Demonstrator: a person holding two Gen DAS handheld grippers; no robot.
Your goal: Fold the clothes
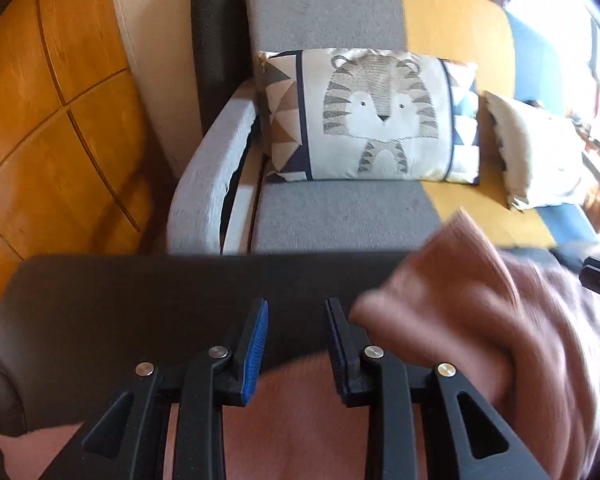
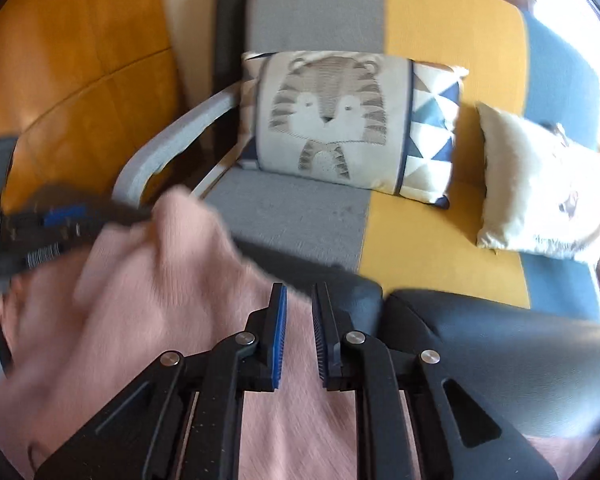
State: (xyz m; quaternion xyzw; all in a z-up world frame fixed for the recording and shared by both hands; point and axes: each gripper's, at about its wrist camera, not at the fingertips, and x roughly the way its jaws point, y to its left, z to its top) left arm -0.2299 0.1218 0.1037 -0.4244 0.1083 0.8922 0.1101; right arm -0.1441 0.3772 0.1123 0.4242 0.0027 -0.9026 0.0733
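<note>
Left wrist view: your left gripper (image 1: 296, 312) sits at lower centre with its jaws apart and nothing pinched between the blue pads; only the dark table (image 1: 140, 300) shows in the gap. The pink garment (image 1: 480, 320) lies on that table, bunched and blurred at the right of the frame and spreading under the fingers along the bottom edge. At the far right edge a bit of your right gripper (image 1: 598, 276) pokes in beside the cloth.

Right wrist view: your right gripper (image 2: 300, 304) also stands unclenched, its jaws narrowly parted, with the garment (image 2: 160, 300) beneath and to the left of them, not gripped. Your left gripper (image 2: 56, 224) appears at the left edge, blurred, touching the raised fold of the cloth. Beyond the table, in the upper half of the frame, a grey, yellow and blue sofa (image 2: 440, 240) carries a tiger cushion (image 2: 328, 120) and a white cushion (image 2: 540, 184).
</note>
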